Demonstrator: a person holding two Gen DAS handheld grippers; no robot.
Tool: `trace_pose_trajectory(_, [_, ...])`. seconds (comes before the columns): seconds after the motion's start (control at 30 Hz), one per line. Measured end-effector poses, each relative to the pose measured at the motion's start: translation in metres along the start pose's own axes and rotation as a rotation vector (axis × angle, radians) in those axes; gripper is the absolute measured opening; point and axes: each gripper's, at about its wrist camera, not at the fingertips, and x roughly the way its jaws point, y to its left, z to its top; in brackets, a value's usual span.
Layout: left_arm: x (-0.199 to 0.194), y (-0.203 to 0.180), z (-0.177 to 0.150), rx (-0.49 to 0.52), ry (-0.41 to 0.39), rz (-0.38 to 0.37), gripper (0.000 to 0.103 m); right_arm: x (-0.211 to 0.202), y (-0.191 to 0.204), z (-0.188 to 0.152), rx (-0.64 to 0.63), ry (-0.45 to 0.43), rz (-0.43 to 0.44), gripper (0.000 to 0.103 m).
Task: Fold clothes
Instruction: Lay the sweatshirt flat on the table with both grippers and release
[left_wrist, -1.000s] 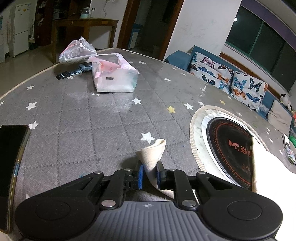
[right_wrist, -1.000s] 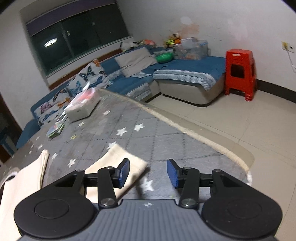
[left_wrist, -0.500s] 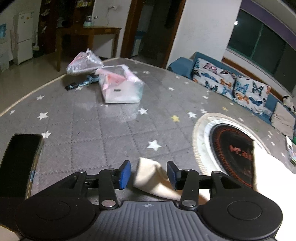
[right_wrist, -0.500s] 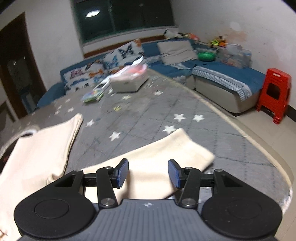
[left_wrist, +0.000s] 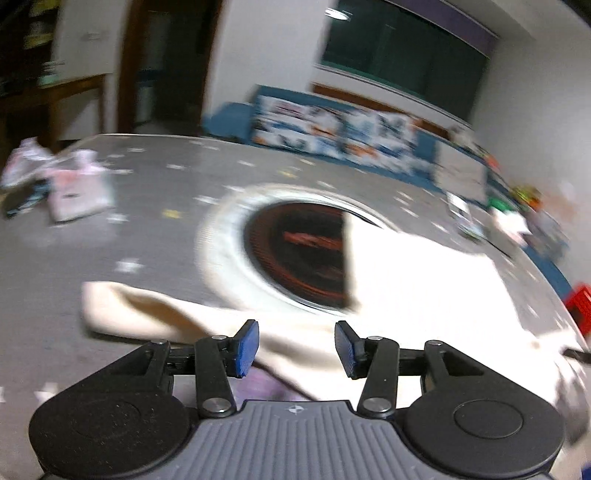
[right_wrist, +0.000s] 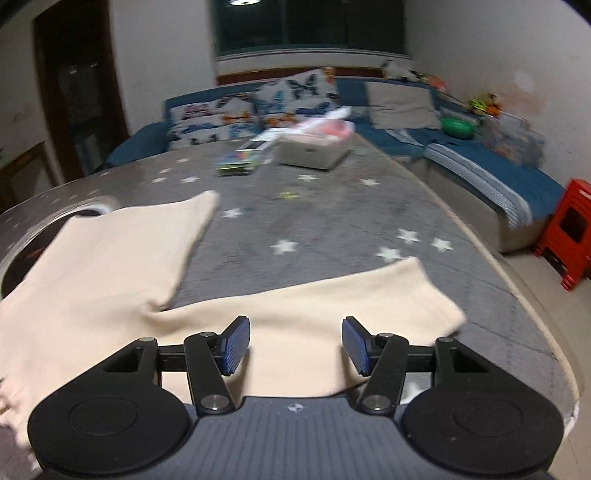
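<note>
A cream garment (right_wrist: 92, 266) lies spread on the grey star-patterned table (right_wrist: 332, 221). In the right wrist view one sleeve (right_wrist: 351, 295) stretches right toward the table edge, and my right gripper (right_wrist: 295, 345) is open and empty just above it. In the blurred left wrist view the other sleeve (left_wrist: 147, 314) lies flat to the left and the garment's body (left_wrist: 424, 280) covers part of a round black hotplate (left_wrist: 295, 243). My left gripper (left_wrist: 296, 347) is open and empty over the sleeve's base.
A white box (right_wrist: 314, 151) and a stack of booklets (right_wrist: 240, 162) sit at the table's far end. Plastic bags (left_wrist: 74, 184) lie at the far left. A blue sofa (right_wrist: 480, 158) and red stool (right_wrist: 569, 236) stand beyond the table's right edge.
My left gripper has opened and let go of the sleeve, which now lies flat, and has swung right. My right gripper stayed open and turned left over the other sleeve.
</note>
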Motion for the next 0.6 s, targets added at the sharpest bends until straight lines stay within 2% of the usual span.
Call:
trace_pose_trajectory(0.13, [0.011,-0.036,-0.014,0.092,0.037,-0.090,0.047,-0.010,0.027,-0.002,-0.078,-0.002,0.081,0.057])
trace_pose_trajectory(0.2, [0.016,-0.053,-0.022,0.133,0.053,-0.131,0.043,-0.014,0.044,-0.004,-0.120,-0.004,0.127,0.057])
trace_pose_trajectory(0.33, [0.025,-0.074,-0.037,0.203,0.091,-0.188,0.041,-0.020,0.079,-0.008,-0.208,-0.005,0.222,0.057])
trace_pose_trajectory(0.47, [0.028,-0.080,-0.049,0.246,0.109,-0.195,0.039,-0.021,0.110,-0.014,-0.288,-0.008,0.288,0.057])
trace_pose_trajectory(0.6, [0.019,-0.064,-0.045,0.202,0.103,-0.189,0.040,-0.017,0.131,-0.021,-0.328,0.010,0.335,0.057])
